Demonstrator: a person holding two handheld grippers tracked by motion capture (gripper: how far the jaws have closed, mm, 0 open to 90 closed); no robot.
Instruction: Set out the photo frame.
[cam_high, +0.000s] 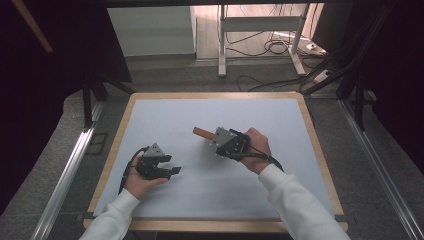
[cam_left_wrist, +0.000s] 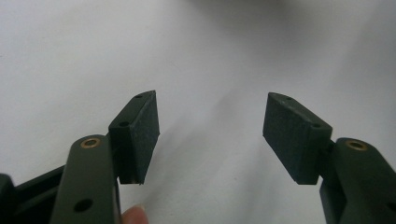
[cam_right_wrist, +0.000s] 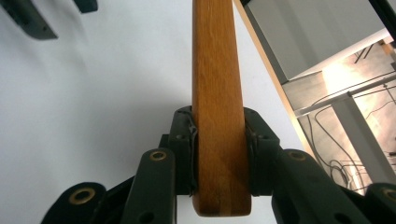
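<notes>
A brown wooden block (cam_high: 202, 133), long and flat, is clamped between the jaws of my right gripper (cam_high: 213, 137) and held a little above the white table mat (cam_high: 215, 107), pointing to the upper left. In the right gripper view the block (cam_right_wrist: 215, 70) runs straight up from the right gripper (cam_right_wrist: 219, 140), with both pads pressed on its sides. My left gripper (cam_high: 171, 165) rests at the front left of the mat, apart from the block. In the left gripper view the left gripper (cam_left_wrist: 210, 133) stands open with nothing but white mat between its pads.
The mat lies on a table with a wooden rim (cam_high: 120, 130). Beyond its far edge stand a white metal frame (cam_high: 222, 50) and loose cables (cam_high: 280, 47) on the floor. Metal rails (cam_high: 67, 170) run along both sides of the table.
</notes>
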